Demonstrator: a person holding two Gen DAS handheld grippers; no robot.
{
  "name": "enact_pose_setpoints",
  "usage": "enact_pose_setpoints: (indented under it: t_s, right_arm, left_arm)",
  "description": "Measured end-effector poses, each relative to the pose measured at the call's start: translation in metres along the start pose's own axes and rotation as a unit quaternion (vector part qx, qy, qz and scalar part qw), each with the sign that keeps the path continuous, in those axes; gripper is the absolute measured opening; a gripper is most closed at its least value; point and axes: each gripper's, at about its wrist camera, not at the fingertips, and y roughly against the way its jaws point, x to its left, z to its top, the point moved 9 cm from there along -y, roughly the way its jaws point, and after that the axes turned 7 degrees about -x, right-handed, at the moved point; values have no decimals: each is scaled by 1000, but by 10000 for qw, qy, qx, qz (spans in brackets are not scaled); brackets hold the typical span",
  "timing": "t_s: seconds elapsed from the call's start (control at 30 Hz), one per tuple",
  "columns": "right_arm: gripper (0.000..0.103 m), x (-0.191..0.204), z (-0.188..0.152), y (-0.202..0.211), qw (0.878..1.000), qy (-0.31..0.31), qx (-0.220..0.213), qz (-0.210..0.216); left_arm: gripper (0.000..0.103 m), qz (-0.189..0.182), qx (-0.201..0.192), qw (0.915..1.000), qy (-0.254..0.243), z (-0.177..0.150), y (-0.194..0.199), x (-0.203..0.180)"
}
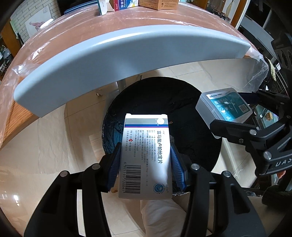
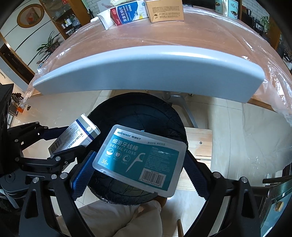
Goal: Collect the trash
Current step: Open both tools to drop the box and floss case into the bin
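A white medicine box [image 1: 146,155] with a barcode is clamped between the blue pads of my left gripper [image 1: 145,146], held above the black-lined trash bin [image 1: 164,94] on the floor. To its right, my right gripper [image 1: 225,109] grips a clear dental floss case [image 1: 224,104] with a teal label, over the bin's right rim. In the right wrist view the floss case [image 2: 140,158] spans my right gripper [image 2: 139,155], tilted above the bin [image 2: 138,116]. My left gripper [image 2: 74,137] shows at left with the medicine box [image 2: 78,136].
A table with a grey edge [image 1: 109,60] [image 2: 146,73] and plastic sheeting overhangs the bin's far side. Cartons [image 2: 166,11] and a tube [image 2: 104,20] lie at its far end. A pale wooden board [image 2: 199,144] sits right of the bin. A person's white-clad leg [image 2: 118,218] is below.
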Motion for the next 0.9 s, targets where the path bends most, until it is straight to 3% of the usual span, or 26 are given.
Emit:
enact_pose_setpoints:
  t_s: [0.13, 0.23, 0.6, 0.7, 0.9]
  right_arm:
    - [92, 4, 2, 0, 10000, 15, -8, 42]
    - [92, 2, 2, 0, 10000, -31, -28, -15]
    - [93, -7, 9, 32, 9993, 55, -326, -162]
    - [93, -3, 16, 60, 9977, 180, -633, -132]
    - [99, -2, 58, 103, 9895, 384, -1355, -330]
  left_arm:
    - [53, -20, -10, 10000, -55, 2, -2, 0]
    - [68, 77, -26, 10000, -54, 4, 1, 3]
    - [72, 84, -179, 9998, 14, 8, 22, 10]
    - [74, -29, -384, 9992, 42, 17, 39, 8]
    - [98, -332, -1263, 9914, 32, 56, 99, 6]
